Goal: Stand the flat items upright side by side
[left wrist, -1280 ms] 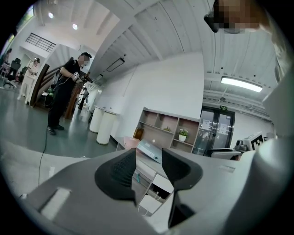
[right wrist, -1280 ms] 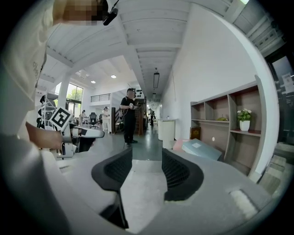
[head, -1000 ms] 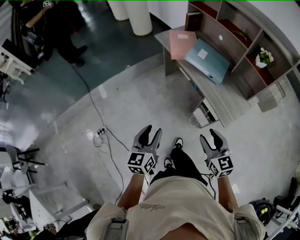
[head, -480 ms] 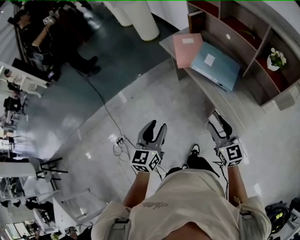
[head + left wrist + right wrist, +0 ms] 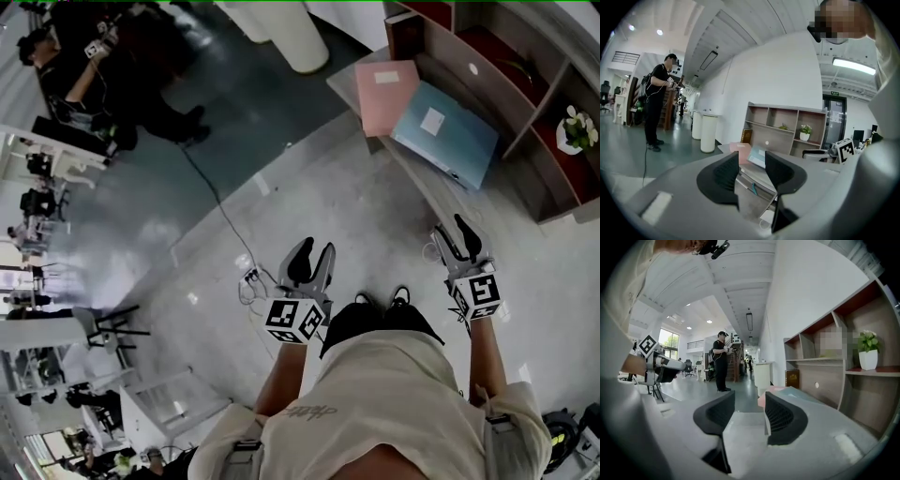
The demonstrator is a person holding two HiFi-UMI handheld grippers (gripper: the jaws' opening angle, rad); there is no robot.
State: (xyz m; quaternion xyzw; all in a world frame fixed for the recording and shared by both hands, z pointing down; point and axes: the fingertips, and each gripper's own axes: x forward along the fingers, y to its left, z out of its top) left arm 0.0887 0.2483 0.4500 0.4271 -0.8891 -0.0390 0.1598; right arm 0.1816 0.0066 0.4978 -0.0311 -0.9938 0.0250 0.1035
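Note:
A pink folder (image 5: 386, 94) and a blue folder (image 5: 445, 134) lie flat, side by side, on the grey desk (image 5: 412, 183) under the shelf unit. My left gripper (image 5: 309, 258) hangs open over the floor, well short of the desk. Its own view shows the pink folder (image 5: 740, 149) and blue folder (image 5: 757, 157) far off between the empty jaws of the left gripper (image 5: 752, 171). My right gripper (image 5: 457, 234) is open and empty, close to the desk's near edge. In the right gripper view (image 5: 749, 416) the pink folder (image 5: 761, 398) and blue folder (image 5: 789, 390) lie ahead.
The shelf unit (image 5: 506, 66) holds a potted plant (image 5: 574, 131) and an upright brown book (image 5: 398, 33). A cable and power strip (image 5: 251, 277) lie on the floor left of my feet. A person in black (image 5: 94, 75) stands far left, near white cylinders (image 5: 300, 33).
I have walked towards the desk, so the folders and shelf sit nearer. Both grippers moved forward with me, the right one up to the desk's edge. The jaws look unchanged.

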